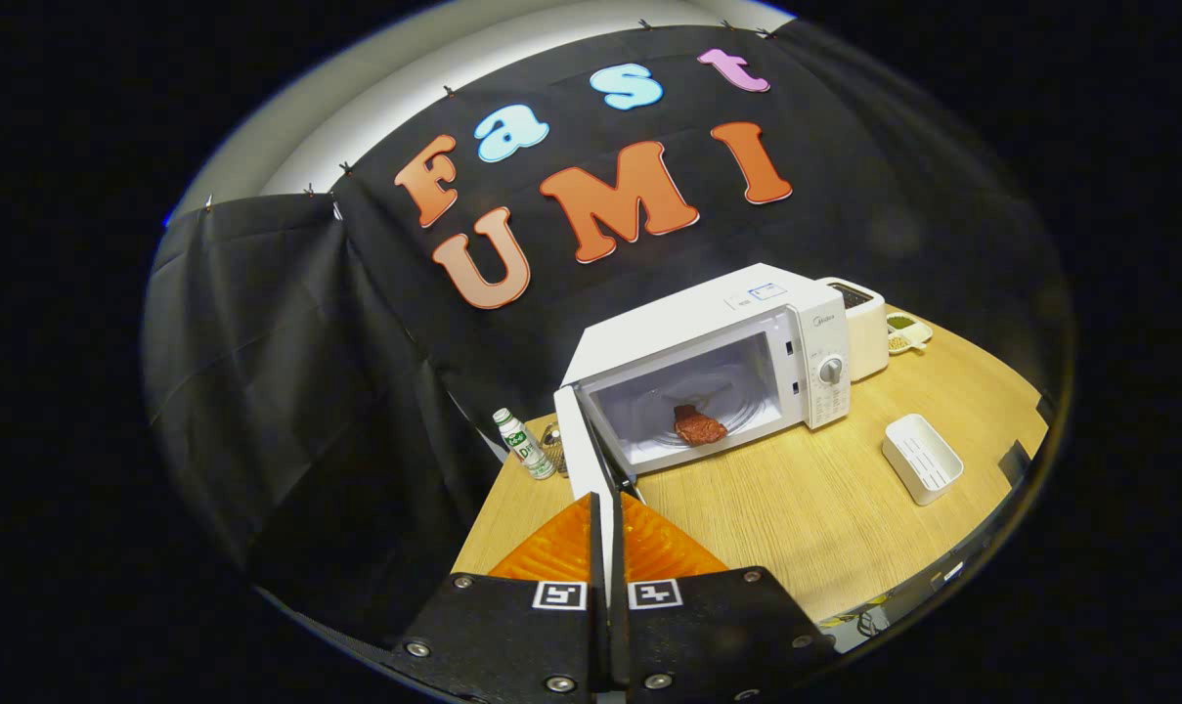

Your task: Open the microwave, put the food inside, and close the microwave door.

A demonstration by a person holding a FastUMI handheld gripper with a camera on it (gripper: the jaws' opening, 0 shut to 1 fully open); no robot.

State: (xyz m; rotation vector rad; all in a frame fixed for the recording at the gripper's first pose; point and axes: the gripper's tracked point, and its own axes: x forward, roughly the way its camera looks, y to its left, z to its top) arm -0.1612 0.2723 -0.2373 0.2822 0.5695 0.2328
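A white microwave (708,337) stands on the wooden table (806,508), its door (583,445) swung wide open toward me. Inside, on the glass turntable, lies a reddish-brown piece of food (698,426). My gripper (607,501) is shut with nothing between its fingers. Its tips sit right at the lower edge of the open door; I cannot tell whether they touch it.
A small bottle (524,445) with a green label stands left of the door. A white toaster (859,323) and a small dish (906,332) sit right of the microwave. A white rectangular tray (922,458) lies on the table's right side, near its edge.
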